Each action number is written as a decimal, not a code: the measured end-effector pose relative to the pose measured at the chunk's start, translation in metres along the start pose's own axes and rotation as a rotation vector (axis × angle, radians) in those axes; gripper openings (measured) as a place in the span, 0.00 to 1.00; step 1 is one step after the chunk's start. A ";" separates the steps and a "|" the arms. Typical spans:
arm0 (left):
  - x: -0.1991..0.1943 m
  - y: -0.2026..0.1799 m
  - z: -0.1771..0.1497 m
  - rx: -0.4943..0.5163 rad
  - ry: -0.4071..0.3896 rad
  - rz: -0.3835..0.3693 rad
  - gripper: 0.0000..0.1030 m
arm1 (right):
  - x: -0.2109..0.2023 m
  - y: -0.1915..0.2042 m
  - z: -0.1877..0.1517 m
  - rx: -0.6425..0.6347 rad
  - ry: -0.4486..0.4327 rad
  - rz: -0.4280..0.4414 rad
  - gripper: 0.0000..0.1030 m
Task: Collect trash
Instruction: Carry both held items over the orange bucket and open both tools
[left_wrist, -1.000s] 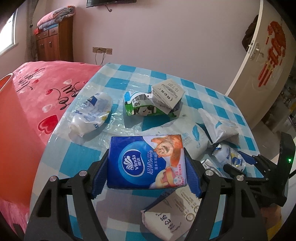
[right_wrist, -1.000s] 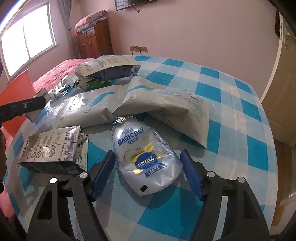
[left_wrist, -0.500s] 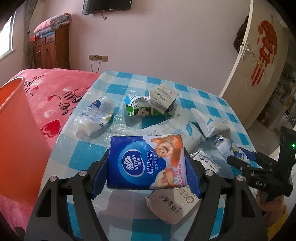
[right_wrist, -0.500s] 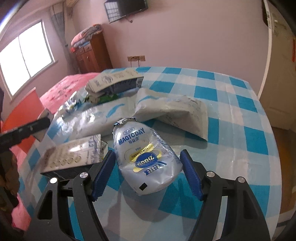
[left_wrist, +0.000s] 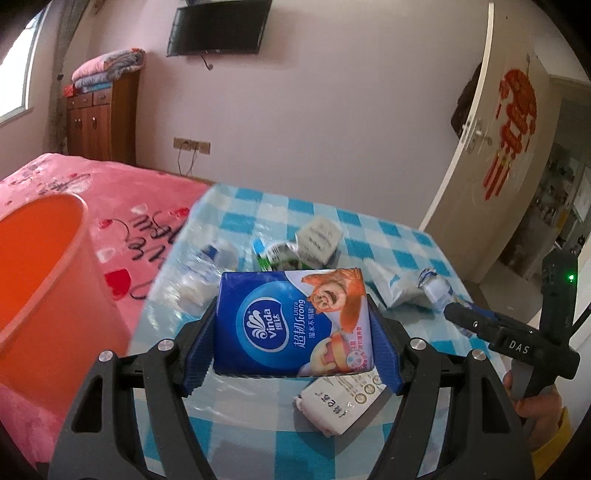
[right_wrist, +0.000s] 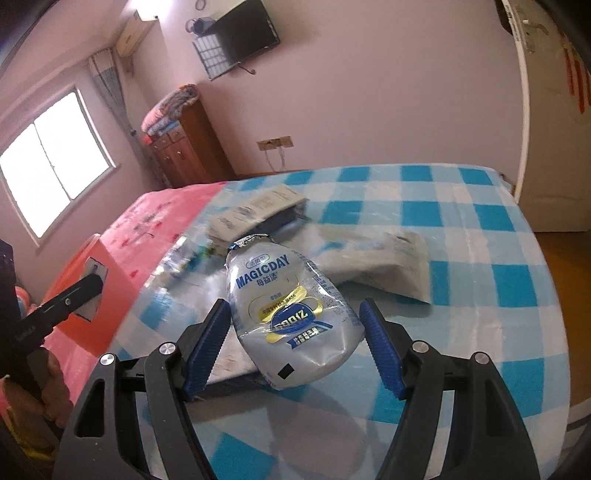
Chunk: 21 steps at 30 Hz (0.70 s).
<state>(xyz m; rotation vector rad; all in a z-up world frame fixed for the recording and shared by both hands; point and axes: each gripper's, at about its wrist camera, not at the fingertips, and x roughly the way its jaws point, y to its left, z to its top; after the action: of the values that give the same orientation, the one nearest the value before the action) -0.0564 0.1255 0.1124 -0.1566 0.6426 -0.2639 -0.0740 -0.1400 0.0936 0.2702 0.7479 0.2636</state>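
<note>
Both catches have come up off the checked table (left_wrist: 413, 243); the left gripper (left_wrist: 291, 332) stays clamped on the blue tissue pack (left_wrist: 288, 325), the right gripper (right_wrist: 295, 332) on the crushed Magicday bottle (right_wrist: 288, 314); the orange bin (left_wrist: 44, 288) now waits at the table's left edge, so dropping seems next.

Glossy plastic tissue pack (left_wrist: 293, 321); crinkled shiny foil pouch (right_wrist: 291, 317).

Pale wall (left_wrist: 332, 110), wooden dresser (left_wrist: 101, 125), bright window (right_wrist: 51, 162).
</note>
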 end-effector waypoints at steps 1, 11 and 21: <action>-0.006 0.003 0.002 -0.004 -0.014 0.005 0.70 | 0.000 0.008 0.003 -0.008 -0.002 0.012 0.70; -0.068 0.069 0.024 -0.094 -0.134 0.169 0.71 | 0.008 0.114 0.036 -0.181 -0.003 0.142 0.70; -0.086 0.141 0.028 -0.207 -0.158 0.362 0.71 | 0.038 0.250 0.060 -0.372 0.012 0.322 0.70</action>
<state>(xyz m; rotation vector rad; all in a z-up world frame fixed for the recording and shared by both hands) -0.0776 0.2869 0.1518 -0.2533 0.5293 0.1635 -0.0404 0.0965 0.1948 0.0336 0.6506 0.7014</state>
